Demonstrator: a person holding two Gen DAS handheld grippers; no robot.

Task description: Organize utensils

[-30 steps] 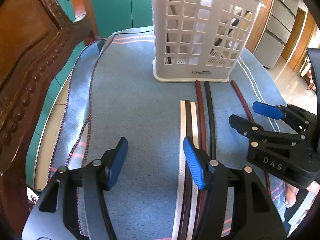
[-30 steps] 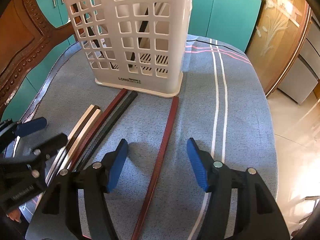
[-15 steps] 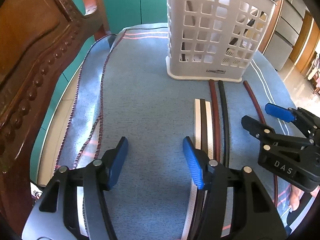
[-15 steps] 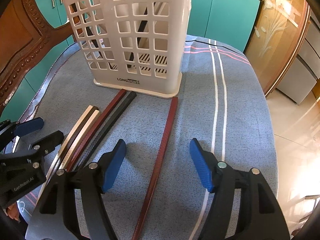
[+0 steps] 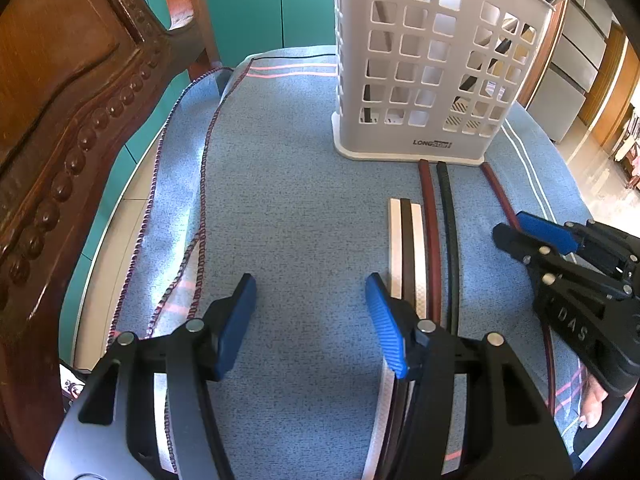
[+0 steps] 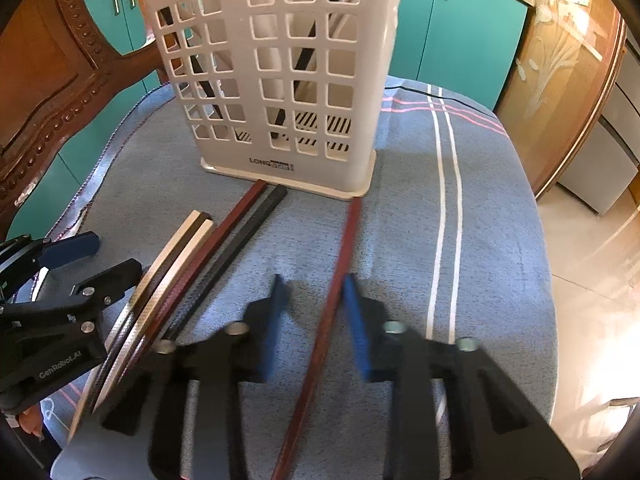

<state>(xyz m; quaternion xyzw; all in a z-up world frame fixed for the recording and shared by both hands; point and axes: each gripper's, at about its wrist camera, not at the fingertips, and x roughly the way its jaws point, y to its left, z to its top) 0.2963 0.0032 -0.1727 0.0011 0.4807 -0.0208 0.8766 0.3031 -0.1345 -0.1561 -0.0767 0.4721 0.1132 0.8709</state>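
Observation:
A white slotted utensil basket (image 5: 420,80) (image 6: 280,80) stands on the blue cloth with a few sticks inside it. One red-brown chopstick (image 6: 343,240) (image 5: 500,196) lies apart, running from the basket's base toward me. My right gripper (image 6: 314,284) (image 5: 510,226) straddles it, jaws closing, with a gap still showing on the left side. To its left lie several chopsticks side by side: white ones (image 5: 395,248), a red-brown one (image 5: 432,240) and a black one (image 5: 450,240). My left gripper (image 5: 310,284) (image 6: 116,254) is open over bare cloth beside the white ones.
A carved wooden chair back (image 5: 60,120) rises close on the left. Teal cabinets (image 5: 260,0) stand behind the table. The cloth (image 6: 500,240) ends at the rounded table edge on the right, with tiled floor beyond. A person's fingers (image 5: 596,404) hold the right gripper.
The right gripper's jaws have drawn in from wide apart to close around the lone red-brown chopstick. The left gripper's jaws stay as they were.

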